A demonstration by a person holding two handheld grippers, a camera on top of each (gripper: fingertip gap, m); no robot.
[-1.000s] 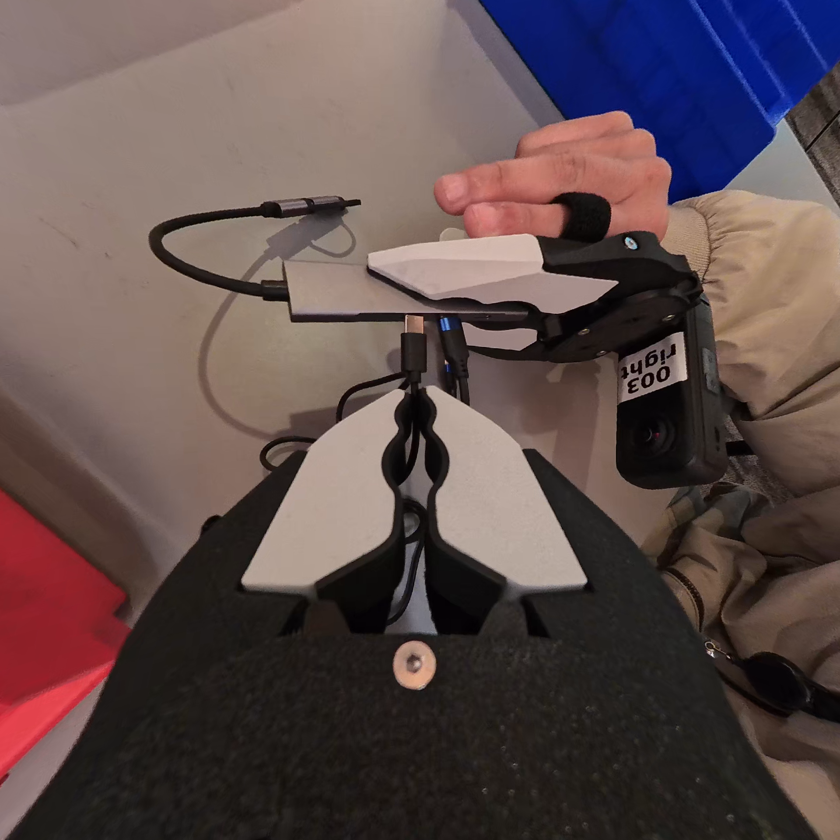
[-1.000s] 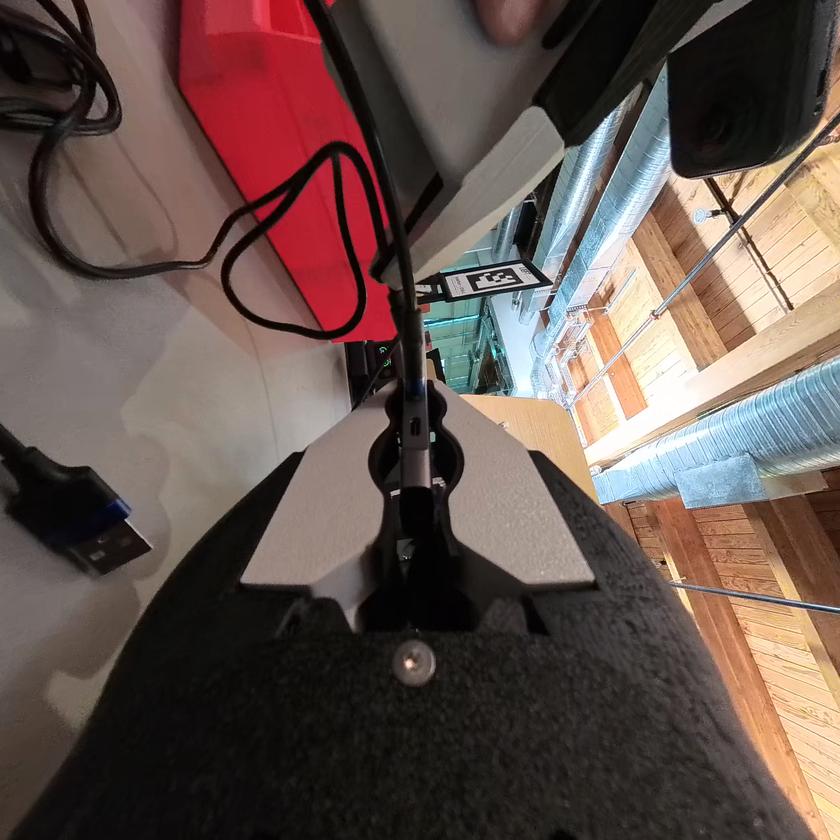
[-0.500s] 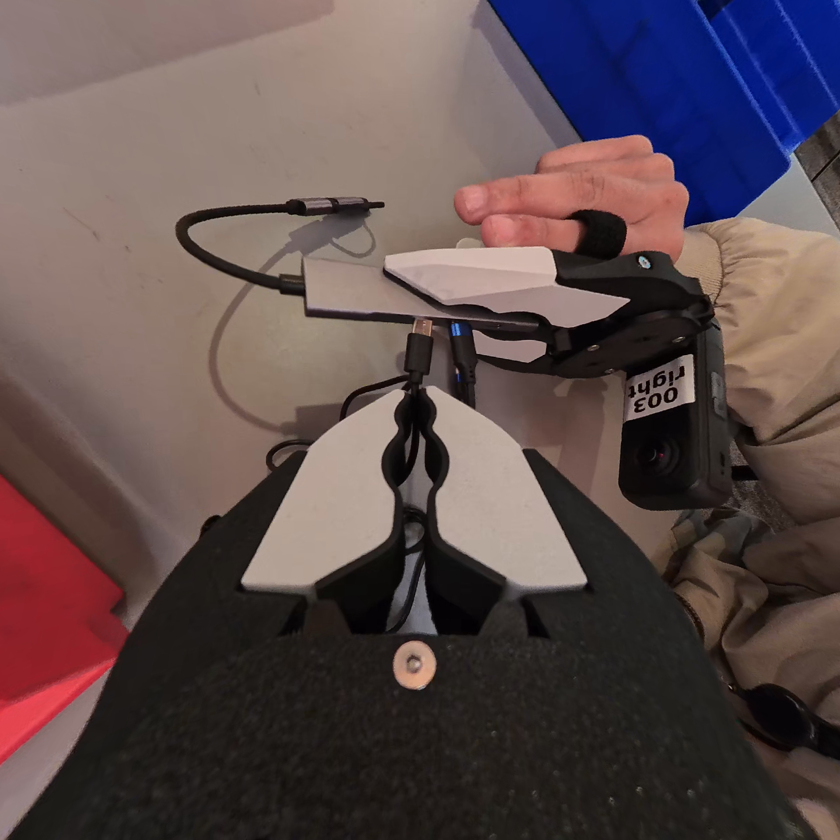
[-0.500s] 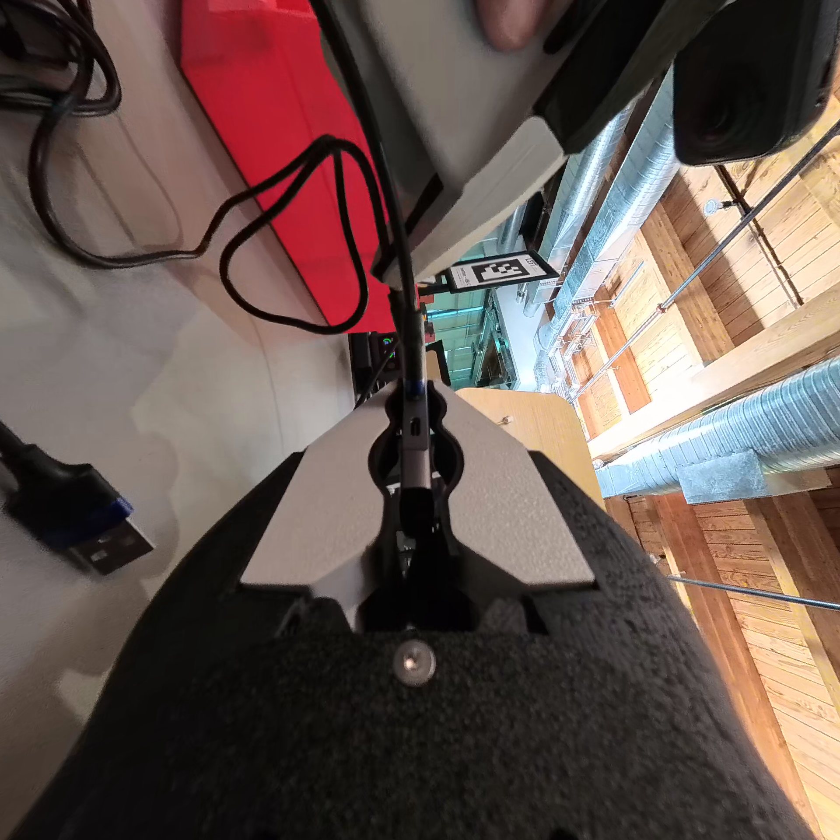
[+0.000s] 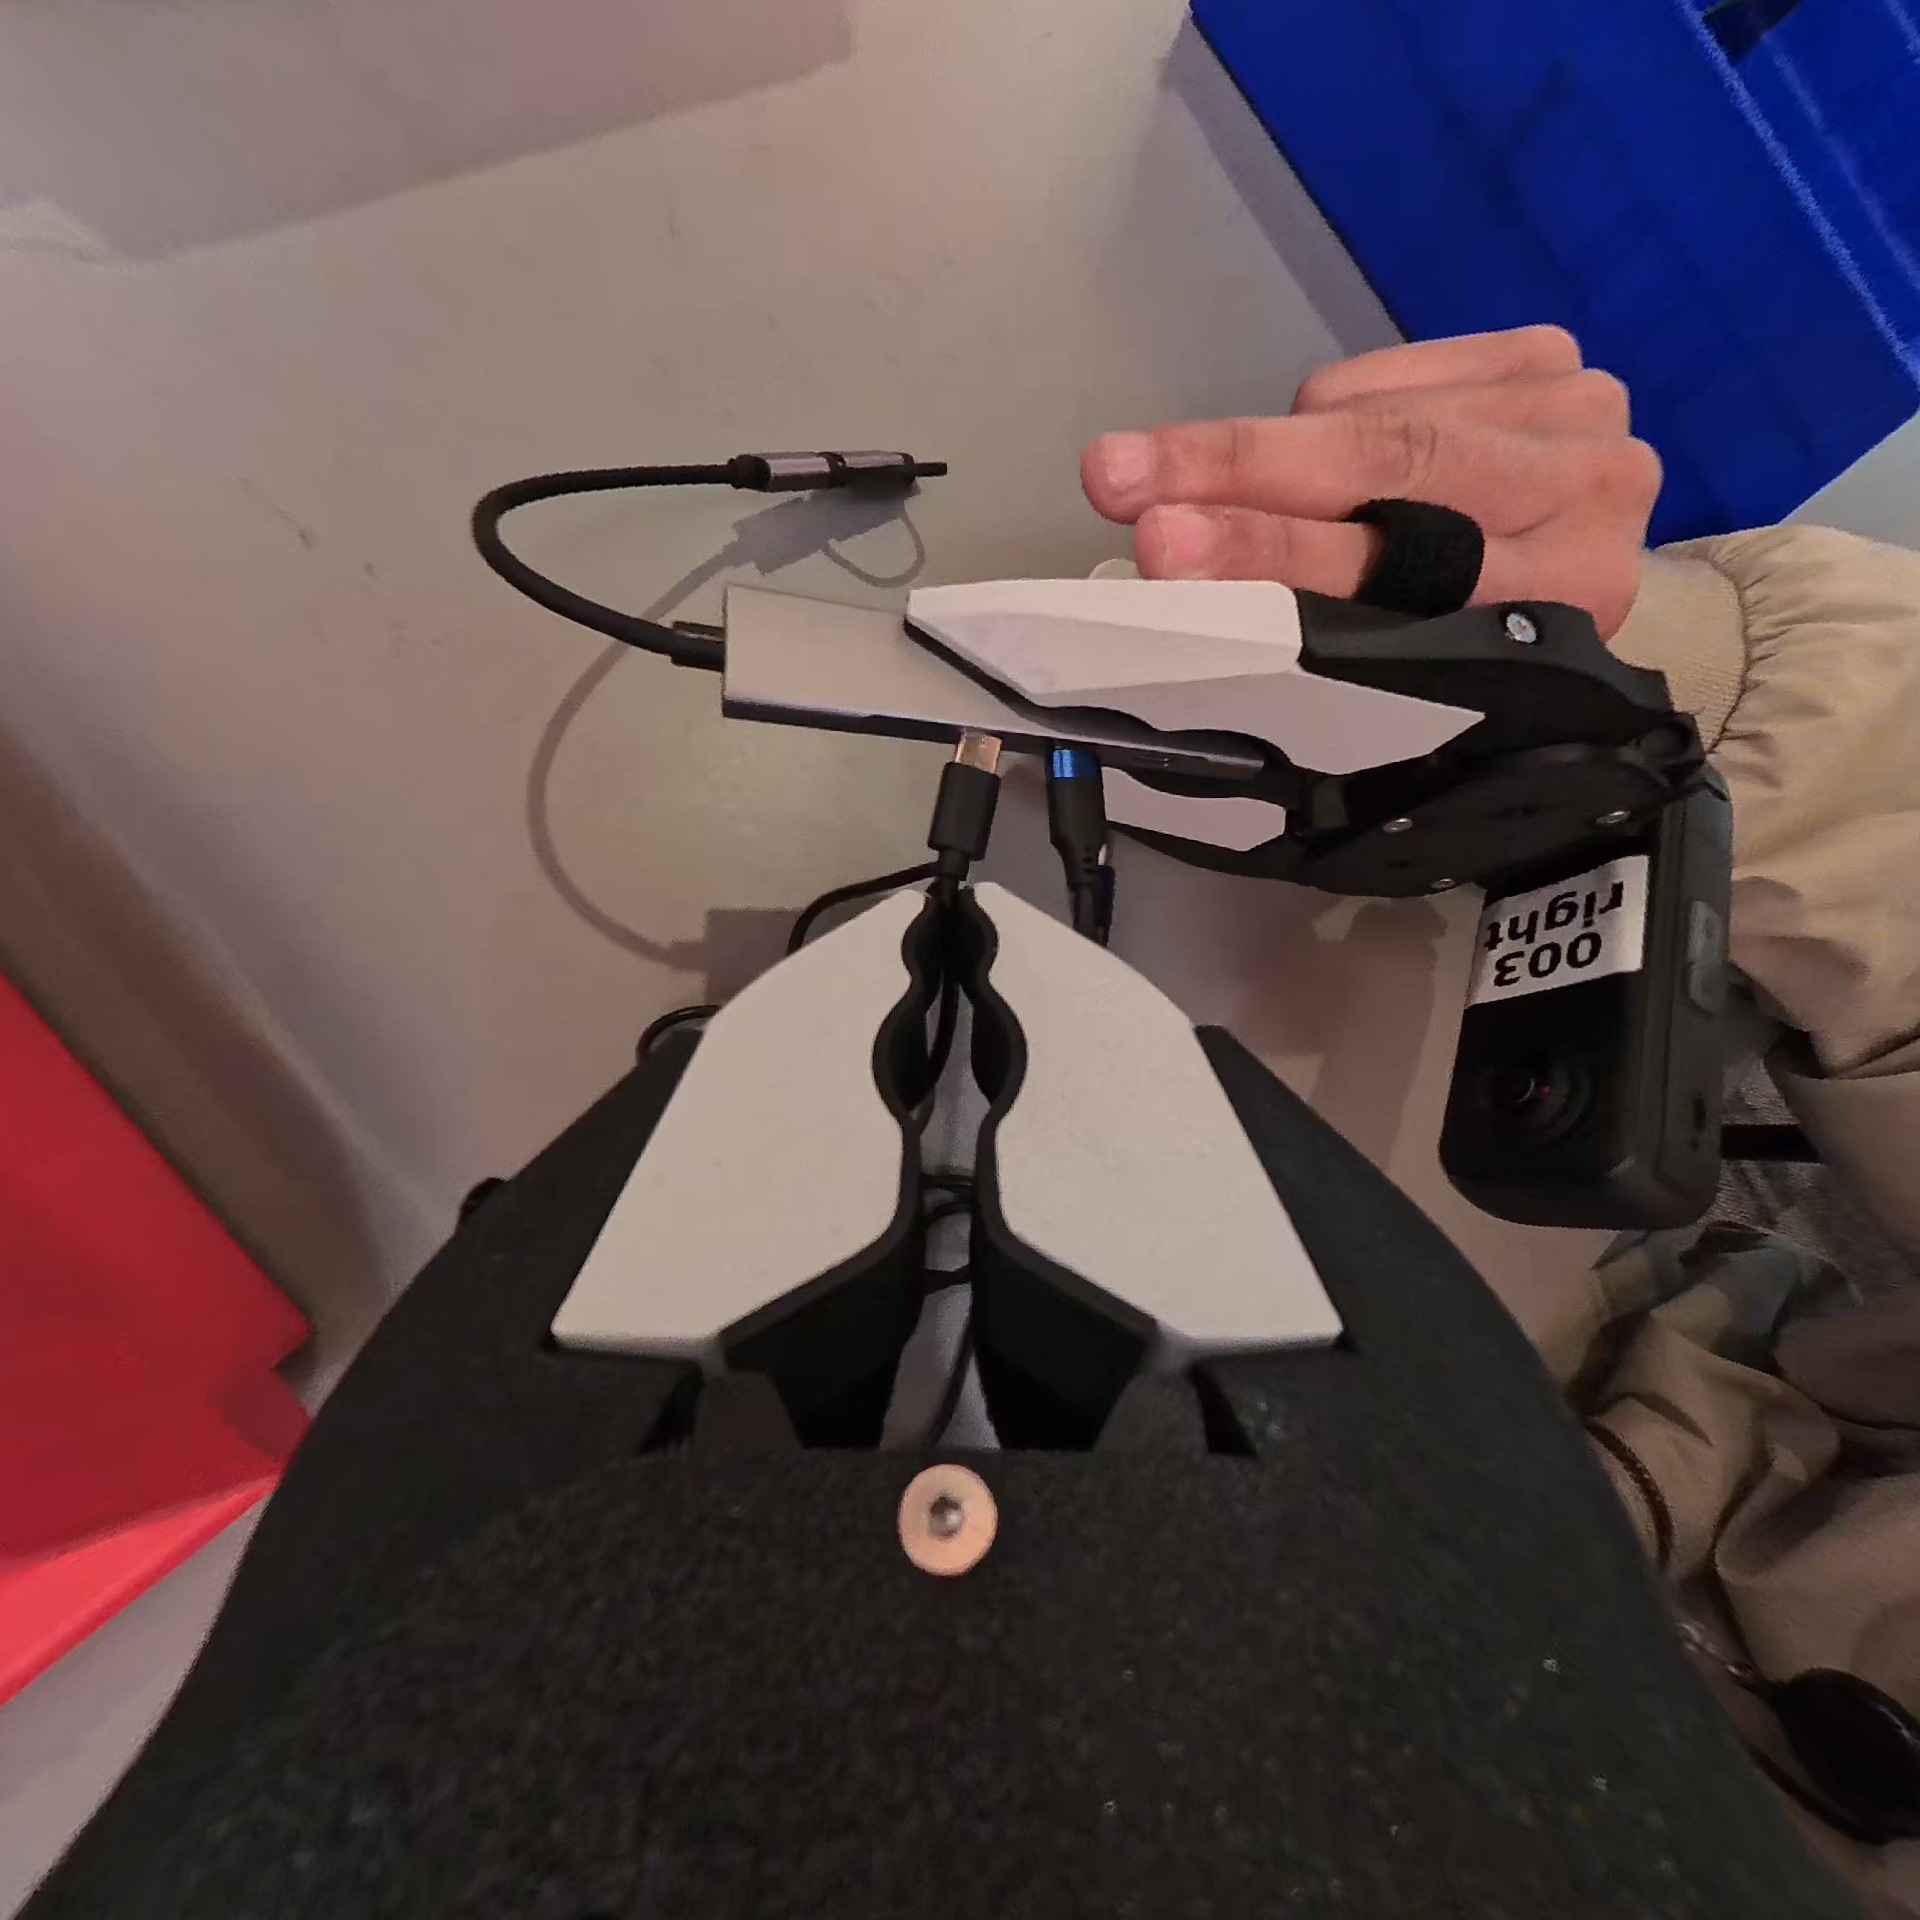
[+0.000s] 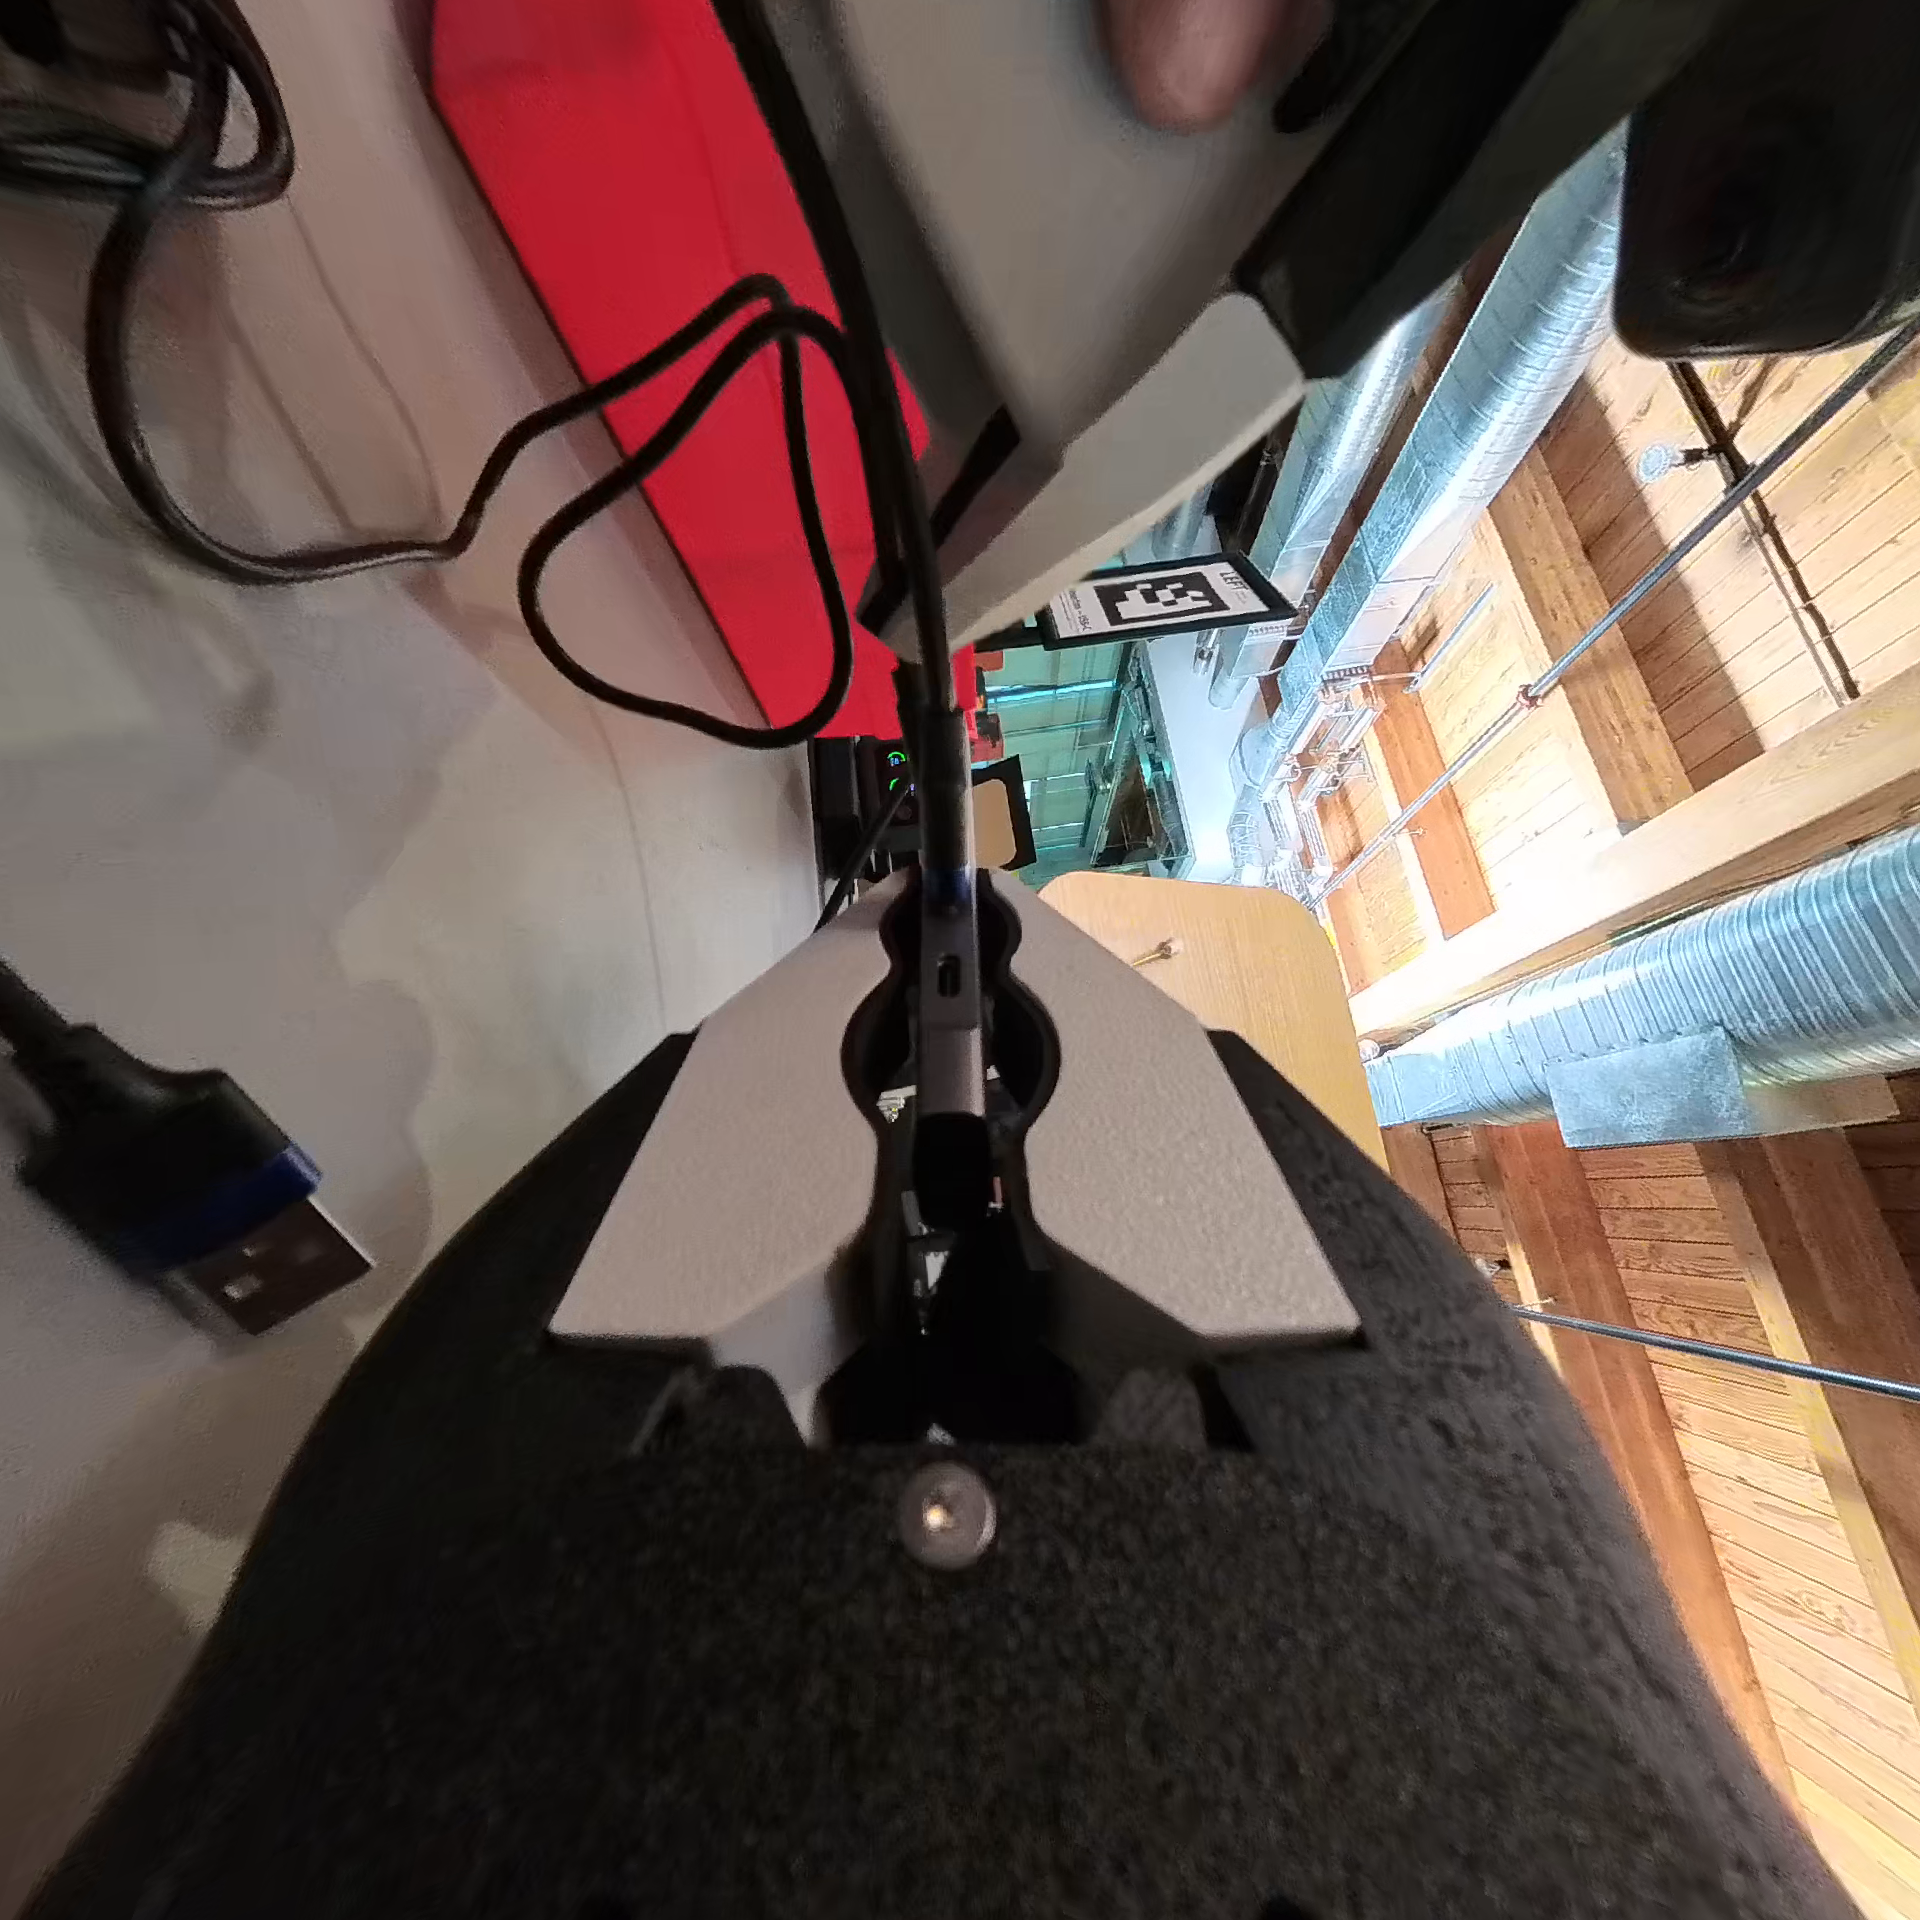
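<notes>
My left gripper [image 5: 954,906] is shut on a thin black cable [image 5: 940,1039] just behind its USB-C plug [image 5: 966,805]. The plug's metal tip meets the front edge of a flat grey hub [image 5: 821,665]; how deep it sits I cannot tell. My right gripper's fingers [image 5: 1101,644] clamp the hub from the right and hold it above the table. A blue-collared plug [image 5: 1070,790] sits in the hub beside it. In the right wrist view my right gripper [image 6: 951,899] is shut on the hub [image 6: 951,1049], seen edge-on, with the left gripper [image 6: 1091,312] close above.
The hub's own short braided lead [image 5: 582,582] curls left to a free metal connector [image 5: 831,473]. A blue bin [image 5: 1610,208] stands at the back right, a red bin [image 5: 104,1299] at the left. A loose USB-A plug [image 6: 208,1226] and black cable loops [image 6: 675,540] lie on the grey table [image 5: 364,416]. Tip to tip, the grippers are about 5 cm apart.
The hub and the right gripper have drifted slightly right in the left wrist view. The plug has stayed at the hub's front edge. Both grippers have stayed shut.
</notes>
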